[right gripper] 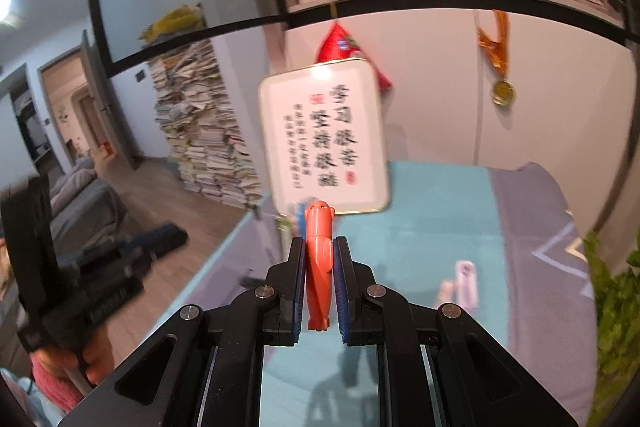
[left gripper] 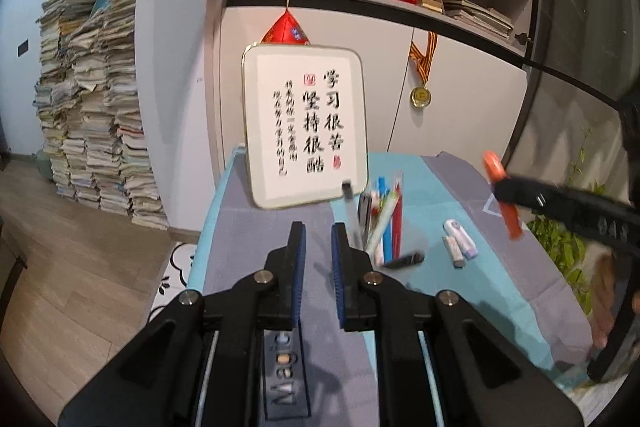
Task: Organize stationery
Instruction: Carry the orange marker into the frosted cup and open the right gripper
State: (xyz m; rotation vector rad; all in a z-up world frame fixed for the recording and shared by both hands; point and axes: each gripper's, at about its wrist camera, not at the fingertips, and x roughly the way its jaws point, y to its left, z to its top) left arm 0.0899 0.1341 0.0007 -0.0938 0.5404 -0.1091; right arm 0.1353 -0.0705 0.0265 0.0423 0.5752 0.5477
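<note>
Right tongs (right gripper: 319,277) are clenched on an orange pen (right gripper: 319,267), gripping it around its middle so that it stands nearly upright between the pads, cap end pointing to 12 o'clock; a mid-body hold like this probably keeps the pen from swinging while it is carried. In the left view the same pen (left gripper: 502,195) shows at 3 o'clock, lifted off the counter (left gripper: 420,187) and well apart from everything on it.

Left tongs (left gripper: 319,259) are released, with a narrow gap between the pads and nothing in it, hanging over the grey-and-teal cloth on the counter.

Just to the right of the left tongs, at about 1 o'clock, a pen bundle (left gripper: 384,215) stands or leans together, apparently in a clear holder, though blur makes that hard to confirm. A dark pen (left gripper: 404,261) lies beside its base, and two small white items (left gripper: 460,241), perhaps erasers or correction tape, lie at 2 o'clock. A calligraphy board (left gripper: 306,127) leans at the back, at 12 o'clock.

Judging by the grouped pens, the orange one is likely headed there, so the sorting looks partly done.
</note>
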